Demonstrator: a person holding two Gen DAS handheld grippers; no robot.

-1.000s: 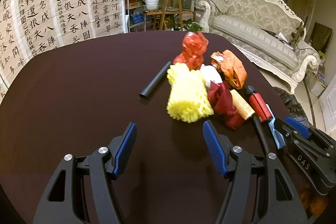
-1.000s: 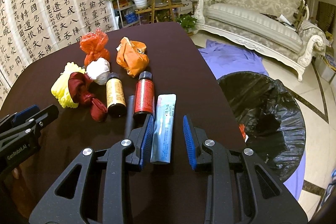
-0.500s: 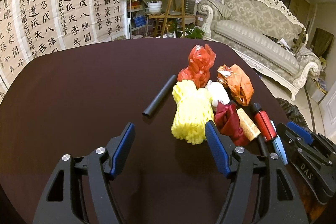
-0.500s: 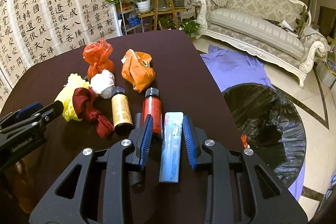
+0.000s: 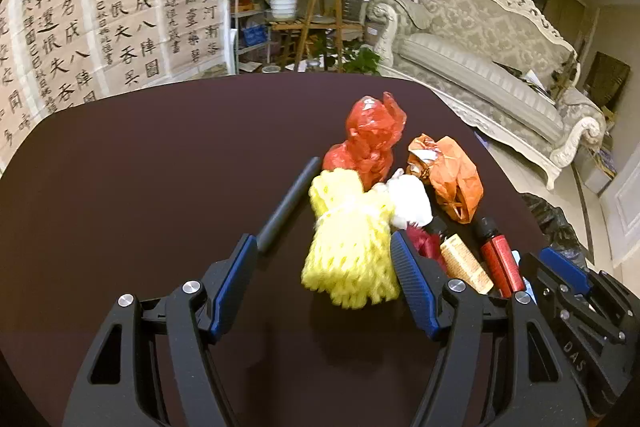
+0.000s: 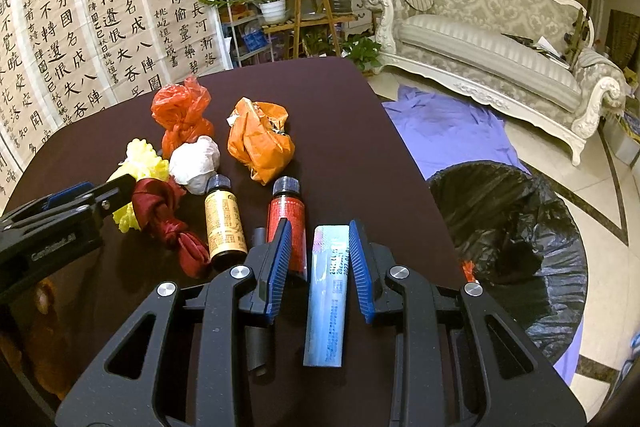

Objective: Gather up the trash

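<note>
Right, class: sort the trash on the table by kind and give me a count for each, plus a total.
Crumpled plastic bags: 3 (red, orange, white)
Small bottles: 2 (yellow-label, red-label)
Yellow foam net: 1
Dark red knotted cloth: 1
Black tubes: 2
Blue tube: 1
Total: 10
</note>
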